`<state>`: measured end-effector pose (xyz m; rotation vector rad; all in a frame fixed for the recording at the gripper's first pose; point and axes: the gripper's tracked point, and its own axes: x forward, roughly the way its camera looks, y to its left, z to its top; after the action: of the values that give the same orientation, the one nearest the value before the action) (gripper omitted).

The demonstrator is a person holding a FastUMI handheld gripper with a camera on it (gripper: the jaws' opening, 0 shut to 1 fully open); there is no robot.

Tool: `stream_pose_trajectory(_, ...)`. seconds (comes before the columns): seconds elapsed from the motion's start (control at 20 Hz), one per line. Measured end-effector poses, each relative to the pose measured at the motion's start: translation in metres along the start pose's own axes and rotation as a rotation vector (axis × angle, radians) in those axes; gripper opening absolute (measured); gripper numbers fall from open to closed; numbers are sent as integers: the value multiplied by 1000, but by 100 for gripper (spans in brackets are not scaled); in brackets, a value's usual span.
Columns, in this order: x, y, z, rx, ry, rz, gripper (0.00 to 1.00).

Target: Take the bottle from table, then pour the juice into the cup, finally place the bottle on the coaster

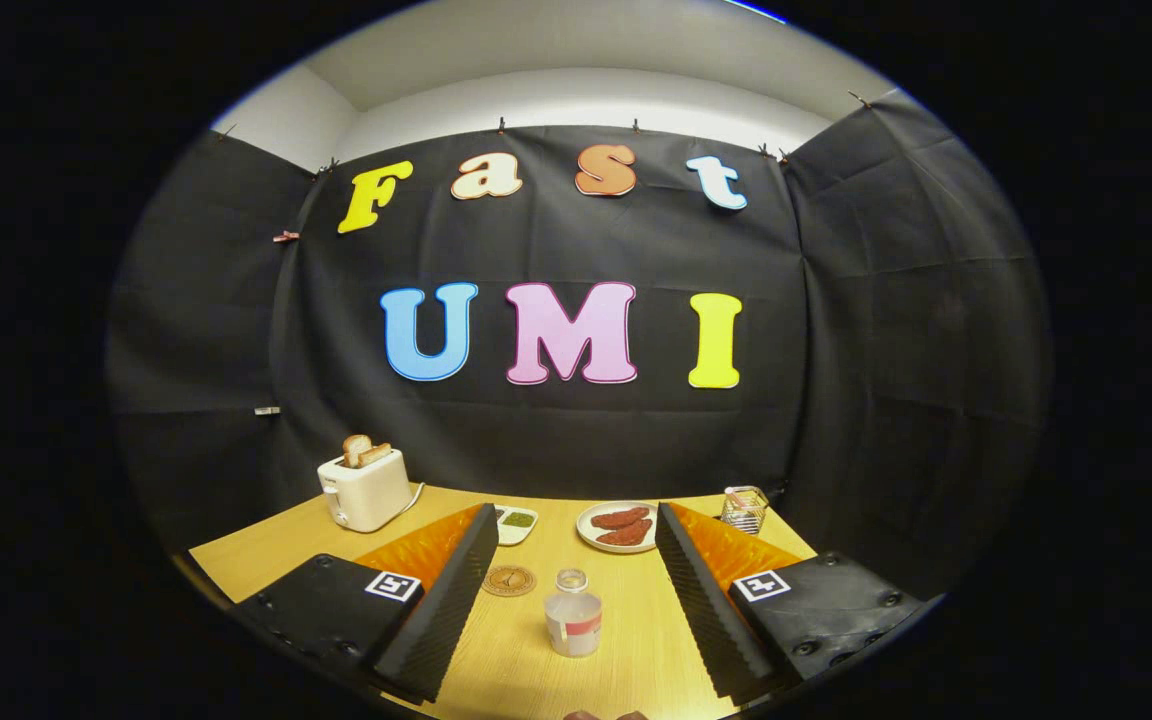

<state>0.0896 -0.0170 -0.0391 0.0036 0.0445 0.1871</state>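
Gripper fingers spread wide, holding nothing; the juice bottle stands upright (lower centre of frame) squarely between them.

clear plastic bottle on a matt wood-grain table; glossy white toaster; ribbed claw pads.

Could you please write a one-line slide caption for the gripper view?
Open claw hovers around the upright bottle on the table, coaster just beyond.
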Motion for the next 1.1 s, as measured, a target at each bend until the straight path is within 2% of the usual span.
stream_pose_trajectory(0.4, 35, 2, -34, -17, 22, 1, 97)
stream_pose_trajectory(1.1, 93, 5, -161, -16, 138, -12, 98)
